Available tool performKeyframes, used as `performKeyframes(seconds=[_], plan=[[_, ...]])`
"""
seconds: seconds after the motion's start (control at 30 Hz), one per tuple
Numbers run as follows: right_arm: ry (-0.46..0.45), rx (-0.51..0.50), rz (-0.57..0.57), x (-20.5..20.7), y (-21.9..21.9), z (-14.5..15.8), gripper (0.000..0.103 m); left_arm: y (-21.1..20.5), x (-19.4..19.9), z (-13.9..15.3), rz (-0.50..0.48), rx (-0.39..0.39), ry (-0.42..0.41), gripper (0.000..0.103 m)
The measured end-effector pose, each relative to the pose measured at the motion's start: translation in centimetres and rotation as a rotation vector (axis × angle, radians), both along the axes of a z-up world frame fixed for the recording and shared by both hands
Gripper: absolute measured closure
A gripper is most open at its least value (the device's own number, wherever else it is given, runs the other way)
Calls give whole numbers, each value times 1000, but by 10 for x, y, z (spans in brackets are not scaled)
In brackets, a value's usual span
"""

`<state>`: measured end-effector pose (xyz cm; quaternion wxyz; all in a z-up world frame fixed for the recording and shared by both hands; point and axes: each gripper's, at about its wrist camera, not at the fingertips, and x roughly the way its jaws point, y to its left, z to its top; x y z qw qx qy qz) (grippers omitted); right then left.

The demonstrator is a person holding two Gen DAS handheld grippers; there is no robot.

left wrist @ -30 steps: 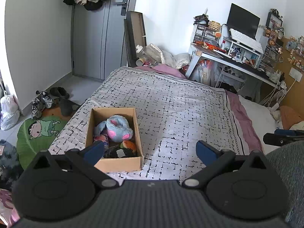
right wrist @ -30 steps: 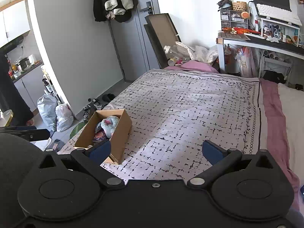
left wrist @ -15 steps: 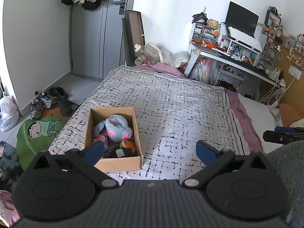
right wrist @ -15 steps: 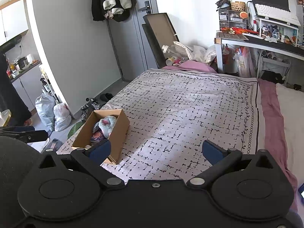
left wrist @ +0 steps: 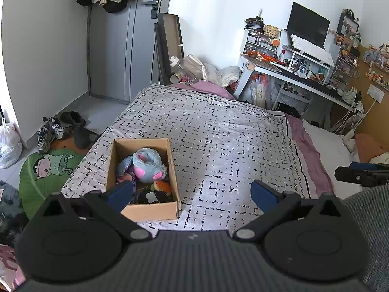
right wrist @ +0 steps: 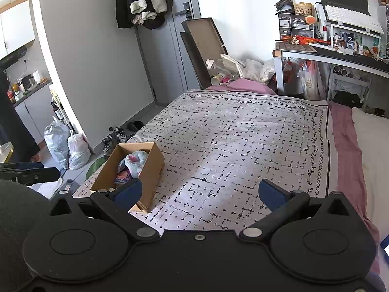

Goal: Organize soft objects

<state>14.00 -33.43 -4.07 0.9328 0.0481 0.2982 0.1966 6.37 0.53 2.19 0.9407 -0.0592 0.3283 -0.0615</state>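
Note:
An open cardboard box (left wrist: pixel 175 170) stands on the patterned bedspread near the bed's left front corner. It holds a blue and pink plush toy (left wrist: pixel 147 161), an orange plush (left wrist: pixel 161 186) and other soft items. The box also shows in the right wrist view (right wrist: pixel 153 163). My left gripper (left wrist: pixel 192 193) is open and empty, held above the bed's front edge just right of the box. My right gripper (right wrist: pixel 200 193) is open and empty, further right over the bedspread.
The bedspread (left wrist: pixel 218 131) covers the bed. A cluttered desk with a monitor (left wrist: pixel 308 31) stands at the back right. Shoes (left wrist: pixel 51 129), a green rug (left wrist: pixel 46 170) and plastic bags (right wrist: pixel 65 146) lie on the floor to the left.
Both grippers have drifted slightly back and up from the bed; the box looks a little further away. Both stay open and empty.

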Motion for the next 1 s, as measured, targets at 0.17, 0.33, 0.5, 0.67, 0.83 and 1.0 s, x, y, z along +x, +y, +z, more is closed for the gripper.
performKeyframes(seconds=[0.17,0.33,0.5,0.67,0.83,1.0], plan=[[-5,-4,1,2,-1,2,0,-1,1,0,-4,1,2,1],[-4,-1,-3,3,-3,3,0,-2,2,1,-6,1,1,1],[-11,4,-13,3,-4,3,0,-2,3,2,-8,-4,0,1],[-5,9,-27,6,-5,0,0,0,4,3,-8,-12,-8,1],[-1,10,-27,7,-5,-2,0,5,8,4,0,-8,-9,1],[9,24,-39,8,-5,-5,0,9,10,0,-3,-2,5,1]])
